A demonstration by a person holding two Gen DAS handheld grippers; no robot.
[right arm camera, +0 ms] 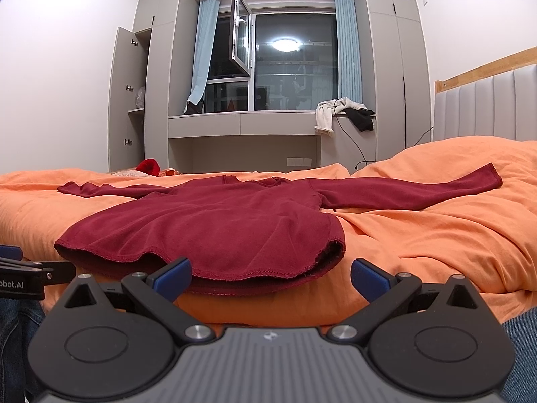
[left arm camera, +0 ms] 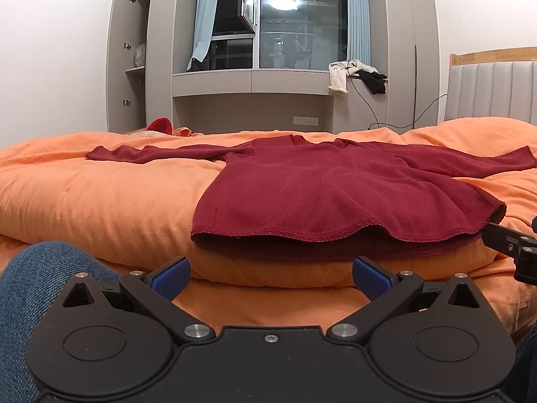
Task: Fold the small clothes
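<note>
Dark red long-sleeve top (left arm camera: pixel 322 184) lies flat on the orange bed (left arm camera: pixel 100 201), both sleeves spread left and right, hem at the near edge. Left claw (left arm camera: pixel 270 273) and right claw (right arm camera: pixel 270 275) both wide open, holding nothing, just short of the hem. Thin knit: light, limp, will sag and drag on the duvet. Likely best pinch points: hem corners or shoulder seams, both layers together.

Both wrist cameras sit low at the near edge of the orange-quilted bed (left arm camera: pixel 100 201), looking across it toward the dark window (right arm camera: pixel 288 77); both catch the spread dark-red long-sleeved top (left arm camera: pixel 322 188) close ahead.
</note>
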